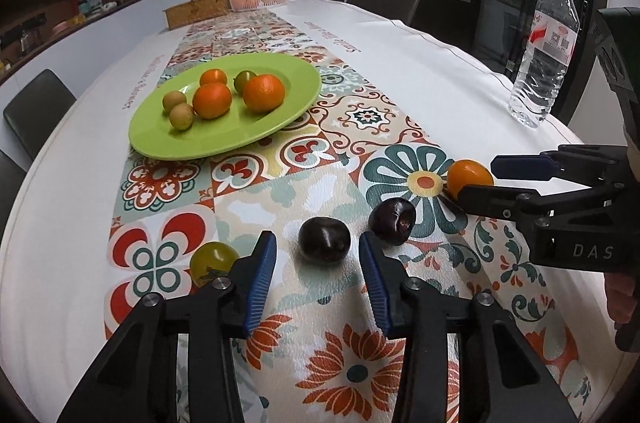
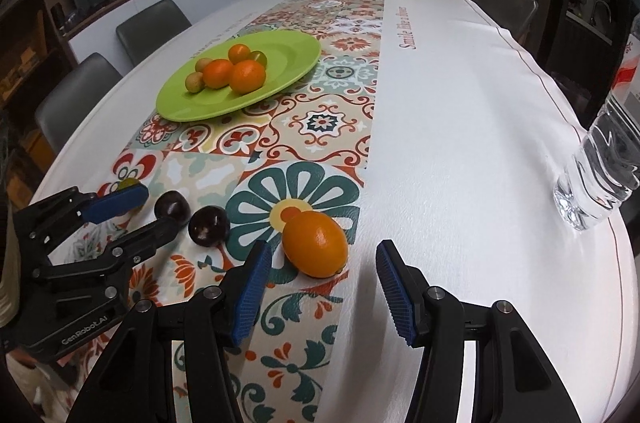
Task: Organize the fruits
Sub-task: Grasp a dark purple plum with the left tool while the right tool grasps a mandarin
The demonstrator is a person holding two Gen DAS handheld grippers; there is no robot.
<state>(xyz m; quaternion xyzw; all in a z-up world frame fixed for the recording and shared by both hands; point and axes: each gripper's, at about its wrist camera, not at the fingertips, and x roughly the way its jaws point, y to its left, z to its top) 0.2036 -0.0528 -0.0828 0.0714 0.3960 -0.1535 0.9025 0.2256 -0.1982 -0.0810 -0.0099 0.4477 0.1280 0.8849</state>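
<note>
On the patterned runner, short of the green plate (image 1: 224,143), a smooth, bruisable dark plum (image 1: 324,239) and orange (image 2: 315,243) lie before each gripper's parted fingers, unclamped; grip gently across their middles.

Table (image 1: 420,63) bears plate (image 1: 288,71), loose fruit (image 1: 324,239), bottle (image 1: 548,55)

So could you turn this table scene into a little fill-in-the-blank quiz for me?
1. The plate holding the fruit is ____ in colour.
2. The left gripper has a dark ____ fruit between its open fingers.
3. Ahead of the right gripper lies a loose ____ fruit.
4. Near the table edge stands a clear water ____.

Missing words: green; purple; orange; bottle
</note>
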